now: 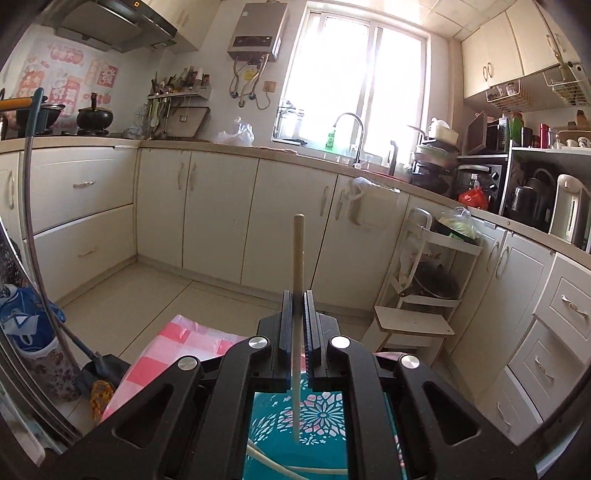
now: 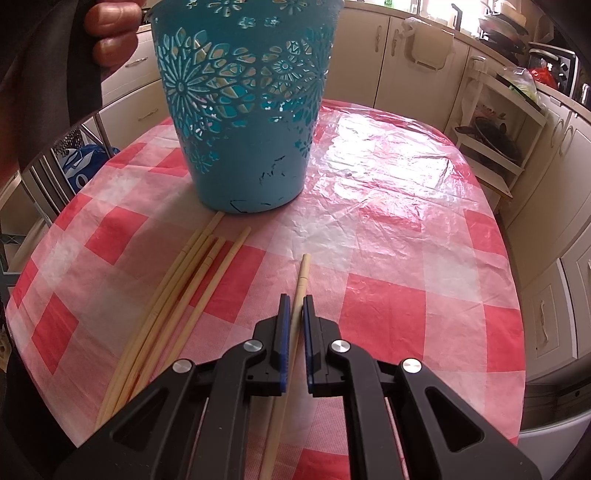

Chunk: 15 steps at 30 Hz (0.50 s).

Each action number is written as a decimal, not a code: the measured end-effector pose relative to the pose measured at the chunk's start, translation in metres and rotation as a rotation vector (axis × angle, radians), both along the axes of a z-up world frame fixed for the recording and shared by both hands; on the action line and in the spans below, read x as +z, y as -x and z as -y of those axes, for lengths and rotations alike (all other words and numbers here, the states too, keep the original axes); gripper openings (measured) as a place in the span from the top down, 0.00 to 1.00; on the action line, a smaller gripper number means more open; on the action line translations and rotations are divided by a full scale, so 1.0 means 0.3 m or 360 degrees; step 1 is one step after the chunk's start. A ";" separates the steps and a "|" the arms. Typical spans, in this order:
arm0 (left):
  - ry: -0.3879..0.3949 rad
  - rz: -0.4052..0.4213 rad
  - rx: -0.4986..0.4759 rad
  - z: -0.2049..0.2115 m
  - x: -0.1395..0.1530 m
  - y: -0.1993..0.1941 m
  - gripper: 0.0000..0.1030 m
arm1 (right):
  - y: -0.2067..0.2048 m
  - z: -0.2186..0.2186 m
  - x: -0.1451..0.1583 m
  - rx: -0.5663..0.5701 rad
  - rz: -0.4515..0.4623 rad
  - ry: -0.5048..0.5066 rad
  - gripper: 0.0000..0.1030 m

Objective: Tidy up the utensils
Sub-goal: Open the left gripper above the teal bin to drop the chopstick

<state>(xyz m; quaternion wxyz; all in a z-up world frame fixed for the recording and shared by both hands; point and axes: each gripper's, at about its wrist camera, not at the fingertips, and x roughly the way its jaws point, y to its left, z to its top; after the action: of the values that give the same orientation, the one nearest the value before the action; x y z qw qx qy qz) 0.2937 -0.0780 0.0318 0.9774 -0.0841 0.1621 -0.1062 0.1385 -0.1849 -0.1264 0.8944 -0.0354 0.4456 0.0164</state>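
Two claws in play, one chopstick each. My left claw [image 1: 297,325] is pinched shut on a pale chopstick [image 1: 297,280] that stands near upright between the fingers, its blunt end poking up past the tips and its thin end hanging down behind the tips, over the teal cut-out holder [image 1: 321,413]. Holder mouth sits right under the claw body in the left wrist view, another stick already curved along its inside. So the step in hand, as I judge it, is dropping this one in.

To do it well: I'd keep the stick vertical, lower until the thin end is well inside the rim, then ease the fingers apart so it slides rather than bounces out. The walls are perforated, so a tilted tip could catch in a hole.

Right claw [image 2: 294,306] is low over the checkered tabletop [image 2: 406,221], fingers nearly closed with a single chopstick [image 2: 301,280] running lengthwise between them, its end sticking out ahead of the tips. Pads look touching or just off it; I can't tell if it's really gripped. It lies along the finger axis, which is awkward for a clean pinch; I'd want the grip square across it.

Ahead and left of the right claw lies a loose bundle of chopsticks [image 2: 192,280], their far ends almost at the holder's [image 2: 243,110] base. Beyond it, up left, my bare hand [image 2: 110,33] shows beside the holder rim.
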 end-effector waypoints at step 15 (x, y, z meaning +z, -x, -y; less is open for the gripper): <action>-0.0074 -0.0093 -0.0012 -0.120 -0.067 0.212 0.61 | 0.011 -0.003 0.001 -0.0002 -0.0017 0.0012 0.93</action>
<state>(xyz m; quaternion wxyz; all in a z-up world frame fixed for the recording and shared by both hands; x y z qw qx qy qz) 0.2301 -0.0421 0.0117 0.9736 -0.0638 0.1932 -0.1035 0.1353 -0.1841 -0.1263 0.8918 -0.0385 0.4506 0.0144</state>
